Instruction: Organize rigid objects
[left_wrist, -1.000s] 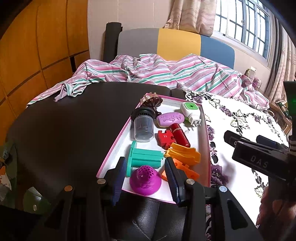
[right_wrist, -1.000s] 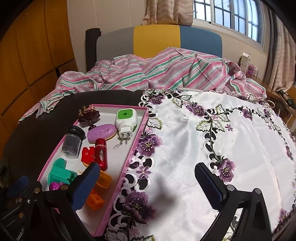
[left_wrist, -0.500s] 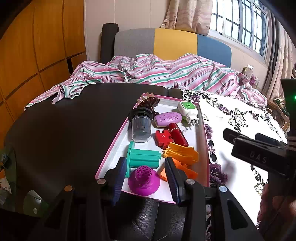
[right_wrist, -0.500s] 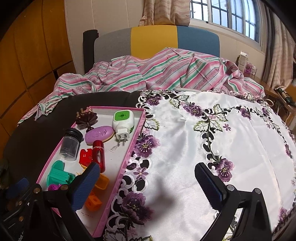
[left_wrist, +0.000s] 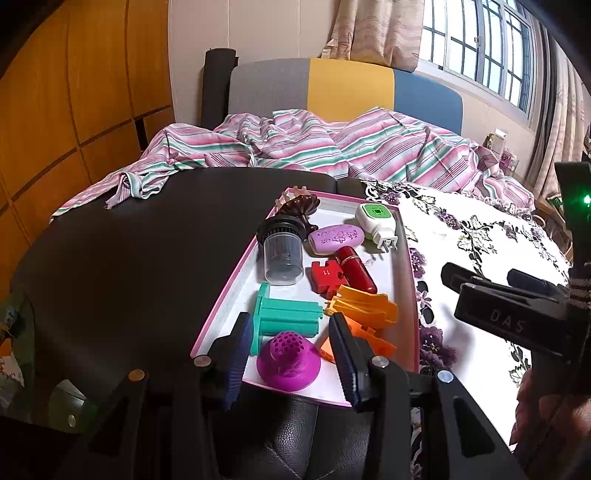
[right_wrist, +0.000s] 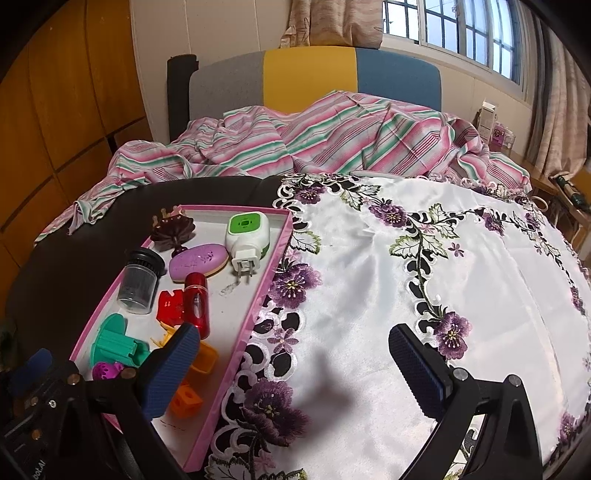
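From my left claw (left_wrist: 288, 354), the jaws stand part-spread with nothing pinched; the magenta perforated dome-shaped plastic piece (left_wrist: 289, 363) sits right between the two pads, apart from both as far as I can tell. Just beyond the left pad lies the teal ribbed plastic spool (left_wrist: 286, 315), on its side. Farther ahead stands the clear cylindrical jar with a black ribbed cap (left_wrist: 282, 251), and past it the dark brown leaf-shaped hair claw (left_wrist: 301, 206) at the far corner. Ahead and slightly right I see the red jigsaw-shaped block (left_wrist: 327, 275), the glossy red lipstick tube (left_wrist: 356, 269), the lilac oval soap (left_wrist: 336, 238) and the white plug-in device with a green top (left_wrist: 376, 221). Just beyond the right pad are the orange plastic clips (left_wrist: 364, 306). All of these lie in the shallow pink-rimmed white tray (left_wrist: 413, 288) on the black leather surface (left_wrist: 122, 266).

My right claw (right_wrist: 295, 369) is spread wide and empty, hovering over the white satin cloth with purple embroidered flowers (right_wrist: 461, 266); the tray lies off beyond its left pad, whose tip overlaps the orange clips in that view.
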